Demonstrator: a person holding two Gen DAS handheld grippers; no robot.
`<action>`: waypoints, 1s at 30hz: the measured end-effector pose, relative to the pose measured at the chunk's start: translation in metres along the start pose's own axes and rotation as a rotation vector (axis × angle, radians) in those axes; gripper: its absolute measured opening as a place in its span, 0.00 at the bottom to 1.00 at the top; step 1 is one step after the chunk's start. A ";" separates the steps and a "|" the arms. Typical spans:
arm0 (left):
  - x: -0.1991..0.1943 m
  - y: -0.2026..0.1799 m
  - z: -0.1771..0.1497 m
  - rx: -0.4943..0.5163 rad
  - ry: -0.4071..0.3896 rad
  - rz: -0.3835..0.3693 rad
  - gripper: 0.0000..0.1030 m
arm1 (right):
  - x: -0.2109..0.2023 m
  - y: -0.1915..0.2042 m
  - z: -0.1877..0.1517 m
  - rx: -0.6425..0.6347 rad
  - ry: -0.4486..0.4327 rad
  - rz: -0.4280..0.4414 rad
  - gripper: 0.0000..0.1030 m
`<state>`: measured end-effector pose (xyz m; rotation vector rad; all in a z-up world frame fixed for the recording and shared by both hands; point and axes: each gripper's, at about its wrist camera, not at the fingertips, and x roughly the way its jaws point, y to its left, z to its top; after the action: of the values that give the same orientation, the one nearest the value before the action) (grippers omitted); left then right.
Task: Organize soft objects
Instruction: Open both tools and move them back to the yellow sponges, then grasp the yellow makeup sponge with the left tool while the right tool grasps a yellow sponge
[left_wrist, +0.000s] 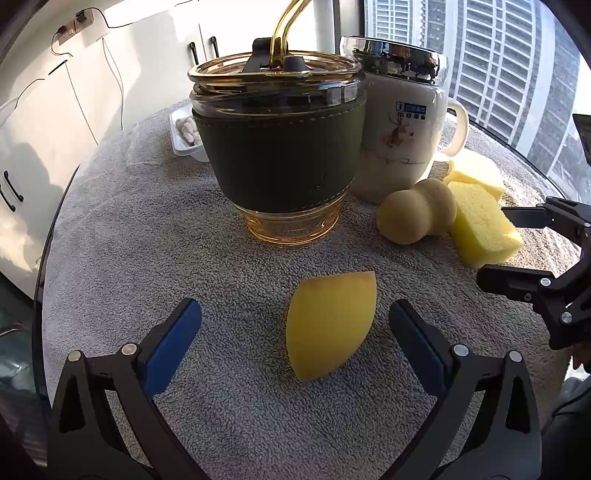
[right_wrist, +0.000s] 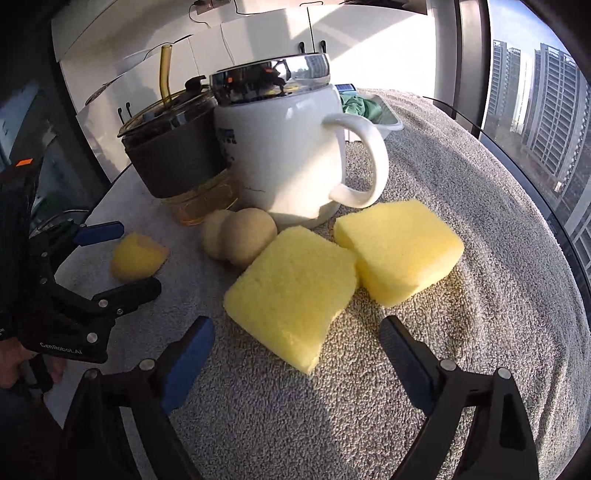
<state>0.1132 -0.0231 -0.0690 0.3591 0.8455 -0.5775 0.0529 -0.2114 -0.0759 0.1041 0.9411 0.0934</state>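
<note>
A yellow teardrop sponge (left_wrist: 330, 325) lies on the grey towel between my open left gripper's (left_wrist: 295, 321) fingers, touching neither; it also shows in the right wrist view (right_wrist: 137, 256). A beige gourd-shaped sponge (left_wrist: 417, 218) (right_wrist: 240, 234) lies by the white mug. Two yellow square sponges lie side by side: the near one (right_wrist: 291, 295) (left_wrist: 480, 229) sits just ahead of my open right gripper (right_wrist: 297, 339), the far one (right_wrist: 399, 247) beyond it. The right gripper (left_wrist: 498, 247) straddles the near square sponge's end. The left gripper (right_wrist: 122, 258) shows at the left.
A glass tumbler with a dark sleeve and straw (left_wrist: 277, 147) (right_wrist: 177, 155) and a white lidded mug (left_wrist: 399, 122) (right_wrist: 288, 155) stand mid-table. A white tray of small white pieces (left_wrist: 184, 136) and a tray with green cloth (right_wrist: 373, 110) sit behind. The towel (left_wrist: 129, 229) covers the round table.
</note>
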 end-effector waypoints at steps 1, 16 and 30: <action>0.003 0.001 0.001 0.001 0.010 0.001 1.00 | 0.001 0.001 0.001 -0.002 0.000 -0.003 0.90; 0.012 0.010 0.009 -0.031 0.029 -0.009 1.00 | 0.012 0.014 0.009 -0.012 0.005 -0.039 0.90; 0.007 0.005 0.002 -0.108 0.029 -0.006 0.90 | 0.014 0.014 0.012 -0.028 -0.004 -0.085 0.75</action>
<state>0.1211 -0.0229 -0.0732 0.2674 0.9024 -0.5308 0.0702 -0.1966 -0.0777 0.0381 0.9384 0.0278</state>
